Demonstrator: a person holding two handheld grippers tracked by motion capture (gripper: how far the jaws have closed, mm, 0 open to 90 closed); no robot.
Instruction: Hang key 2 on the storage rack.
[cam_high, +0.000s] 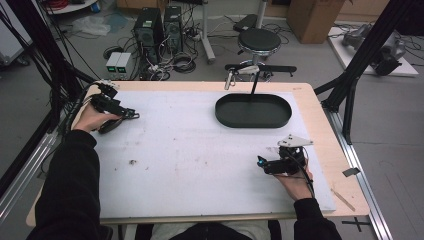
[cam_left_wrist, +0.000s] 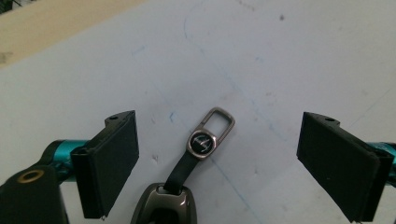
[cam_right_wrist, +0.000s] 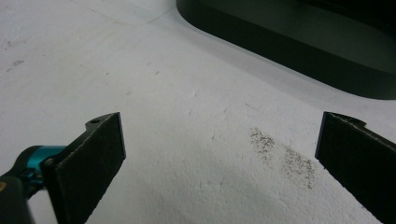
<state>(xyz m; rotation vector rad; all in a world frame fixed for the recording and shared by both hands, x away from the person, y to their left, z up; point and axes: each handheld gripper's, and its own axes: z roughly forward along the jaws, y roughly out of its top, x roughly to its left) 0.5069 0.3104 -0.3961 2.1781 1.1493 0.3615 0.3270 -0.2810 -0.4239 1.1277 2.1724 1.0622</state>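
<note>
Left tool (cam_high: 131, 115): held in the person's left hand (cam_high: 90, 117) near the far left corner of the worktop, pointing toward the middle; in the left gripper view its jaws stand wide apart with nothing between the pads.
Right tool (cam_high: 260, 162): held in the person's right hand (cam_high: 295, 180) at the near right of the worktop, a grey three-cornered plate on top; in the right gripper view its jaws stand wide apart, holding nothing.
Key fob (cam_left_wrist: 164, 207): lies flat on the white mat, seen in the left gripper view low between the left tool's jaws, touching neither; a dark metal-edged body with a black strap leading away from it.
Keyring loop (cam_left_wrist: 217, 121): a rectangular metal loop at the strap's far end, joined to a round black emblem disc.
Tray (cam_high: 253, 111): black, oval, shallow, on the far right part of the mat, well apart from both tools; its near wall (cam_right_wrist: 299, 46) runs across the top of the right gripper view.
Mat (cam_high: 200, 150): white, foam-like, covers most of the wooden worktop (cam_high: 325, 130); a dark speckled smudge (cam_right_wrist: 280, 156) lies ahead of the right tool.
Stool (cam_high: 258, 41): round and black, on the floor beyond the worktop's far edge.
</note>
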